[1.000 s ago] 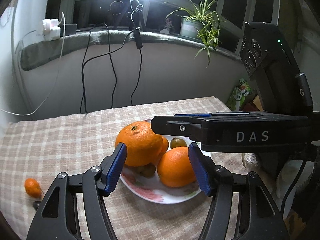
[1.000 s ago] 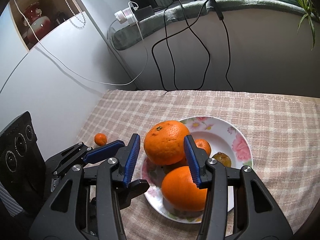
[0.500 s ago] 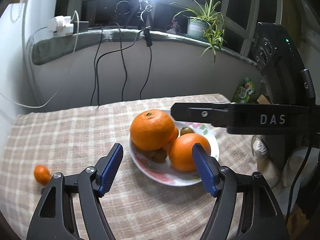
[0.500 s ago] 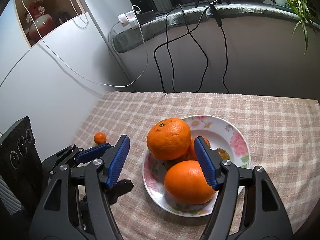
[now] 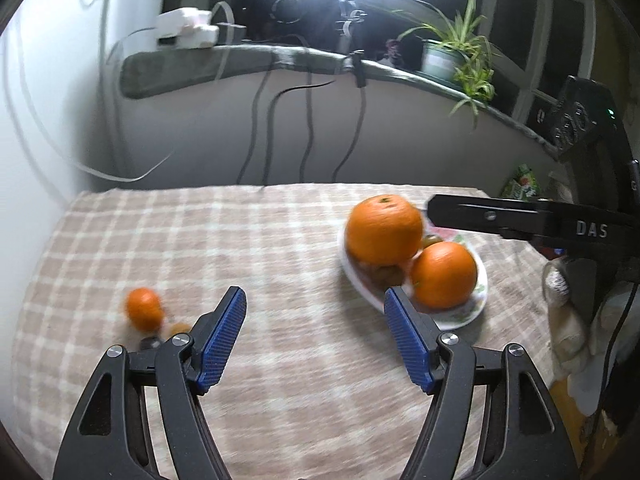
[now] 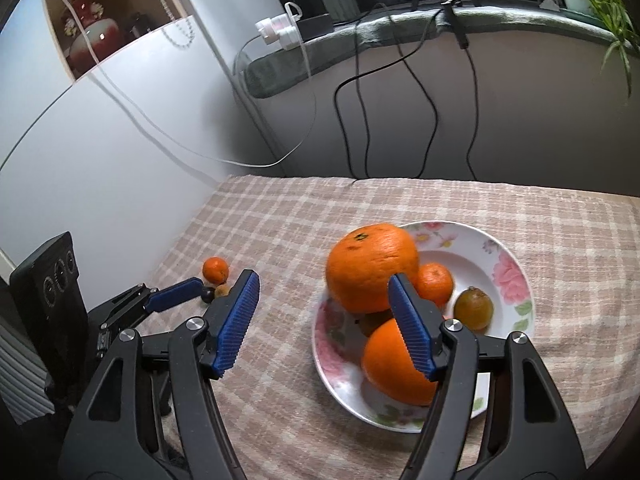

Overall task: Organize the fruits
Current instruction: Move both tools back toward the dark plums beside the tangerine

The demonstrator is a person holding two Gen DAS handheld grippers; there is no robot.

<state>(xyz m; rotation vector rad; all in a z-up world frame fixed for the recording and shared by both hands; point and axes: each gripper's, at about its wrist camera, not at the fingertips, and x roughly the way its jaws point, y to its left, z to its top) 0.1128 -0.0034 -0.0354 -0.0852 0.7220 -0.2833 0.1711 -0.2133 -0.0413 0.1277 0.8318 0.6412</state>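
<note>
I see a checked tablecloth [image 6: 400,208] under a cabled windowsill [image 6: 360,28]. Big glossy oranges [image 6: 372,266] crowd the floral plate [image 6: 508,276]; a small mandarin [image 5: 144,309], blurred, sits apart. Left gripper [image 5: 316,334] and right gripper [image 6: 322,322] are spread, holding nothing, having just been opening.

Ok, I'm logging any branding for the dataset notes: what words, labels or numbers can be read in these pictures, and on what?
"DAS": white letters on the black side of the right gripper, seen from the left wrist camera.
Green packet past the far edge of the table: print too blurred to read.
Flowered plate, fruit, checked tablecloth: no text.
</note>
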